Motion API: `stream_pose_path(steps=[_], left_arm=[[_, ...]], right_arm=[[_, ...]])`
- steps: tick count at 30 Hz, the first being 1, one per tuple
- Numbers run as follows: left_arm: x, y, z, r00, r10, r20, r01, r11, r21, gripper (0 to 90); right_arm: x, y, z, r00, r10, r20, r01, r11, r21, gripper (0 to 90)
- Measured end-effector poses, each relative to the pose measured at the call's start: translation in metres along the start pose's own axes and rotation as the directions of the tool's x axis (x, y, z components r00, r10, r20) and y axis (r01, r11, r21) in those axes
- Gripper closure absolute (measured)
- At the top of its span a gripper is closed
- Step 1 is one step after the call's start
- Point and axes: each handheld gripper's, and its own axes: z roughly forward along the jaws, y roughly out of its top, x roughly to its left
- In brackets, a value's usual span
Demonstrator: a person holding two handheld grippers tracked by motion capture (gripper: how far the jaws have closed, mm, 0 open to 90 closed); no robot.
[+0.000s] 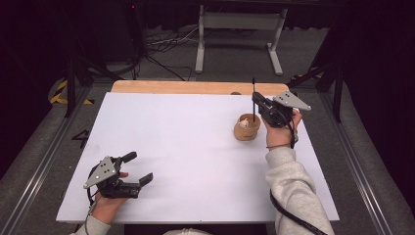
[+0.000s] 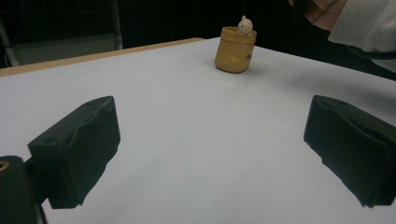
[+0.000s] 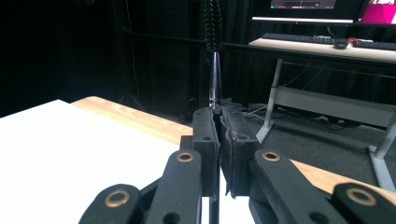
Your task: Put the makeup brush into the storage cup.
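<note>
The right gripper [image 1: 262, 104] is clenched on a thin brush [image 1: 253, 98], a stiff slim rod with a dark spiral of bristles at its top end [image 3: 213, 23]. The brush stands upright just beside the tan cup [image 1: 246, 127], at the cup's far right rim; whether its lower end is already inside the cup I cannot tell. In the right gripper view the fingers [image 3: 205, 135] meet flat on the clear shank, below the bristles.

The brush looks light and rigid, but its shank is narrow and smooth, so it could probably twist or slide in the pads if pushed sideways. The hold on the shank seems the right place: the bristles are soft and would give no firm grip.

The cup looks small and light, maybe soft-walled, with a little pale figure [image 2: 243, 24] poking out of its mouth. A nudge from the rod would likely tip or shift it, and nothing steadies it now.

The left gripper [image 1: 136, 169] rests on the desk [image 1: 186, 147] near the front left corner, fingers [image 2: 77, 149] released and wide with nothing between them, well apart from the cup.

The white desk is bare between the two hands. The cup sits near the far right part, with the wooden far edge [image 1: 195, 87] near behind it, so there is less room on that side.
</note>
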Motion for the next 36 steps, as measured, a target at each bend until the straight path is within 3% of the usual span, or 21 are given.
stream_pose_path(steps=[17, 31, 36], left_arm=[[0.0, -0.001, 0.001, 1.0, 0.001, 0.001, -0.001, 1.0, 0.004, 4.4], [0.0, -0.001, 0.001, 1.0, 0.0, 0.002, 0.0, 1.0, 0.003, 4.3], [-0.001, -0.001, 0.002, 1.0, -0.005, 0.001, 0.005, 1.0, 0.004, 4.3]], right_arm=[[-0.005, -0.021, 0.004, 0.9997, 0.021, 0.009, -0.021, 0.999, 0.031, 84.9], [-0.006, -0.033, 0.004, 0.9974, 0.072, 0.002, -0.072, 0.997, 0.04, 84.4], [-0.007, -0.032, 0.001, 0.9919, 0.126, -0.017, -0.125, 0.992, 0.019, 70.3]])
